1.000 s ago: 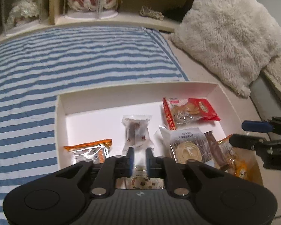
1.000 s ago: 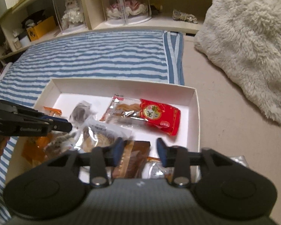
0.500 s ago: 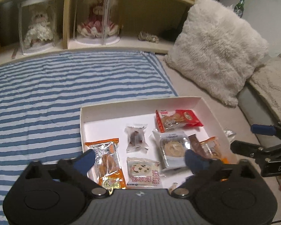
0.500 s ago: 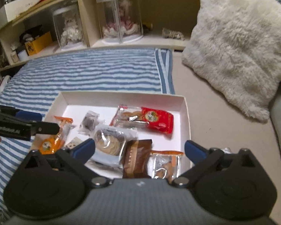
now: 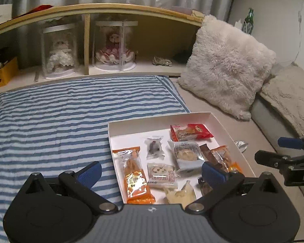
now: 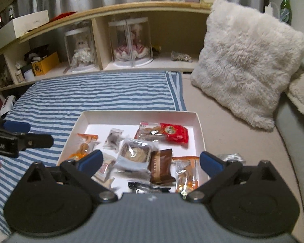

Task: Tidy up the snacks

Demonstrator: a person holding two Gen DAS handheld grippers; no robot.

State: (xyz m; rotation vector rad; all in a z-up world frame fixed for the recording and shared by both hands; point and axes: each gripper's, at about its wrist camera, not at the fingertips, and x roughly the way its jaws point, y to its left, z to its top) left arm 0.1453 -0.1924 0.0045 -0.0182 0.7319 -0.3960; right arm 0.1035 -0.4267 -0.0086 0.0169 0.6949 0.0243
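Note:
A shallow white box (image 5: 160,119) (image 6: 139,113) lies on the bed and holds several wrapped snacks. Among them are a red packet (image 5: 190,132) (image 6: 166,132), an orange packet (image 5: 134,174), a round pastry in clear wrap (image 5: 185,151) (image 6: 135,151) and a brown bar (image 6: 161,167). My left gripper (image 5: 151,171) is open and empty, held above the box's near edge. My right gripper (image 6: 151,162) is open and empty, also above the near edge. Each gripper shows in the other's view, the right one (image 5: 283,154) and the left one (image 6: 20,135).
A blue striped blanket (image 5: 60,117) covers the bed left of the box. A fluffy white pillow (image 5: 227,66) leans at the back right. A small silver wrapper (image 5: 241,144) lies on the beige sheet beside the box. Shelves with dolls in clear cases (image 5: 115,44) run behind.
Both grippers have opened wide and pulled up and back from the box. The left one was shut over a cookie packet, which now lies in the box.

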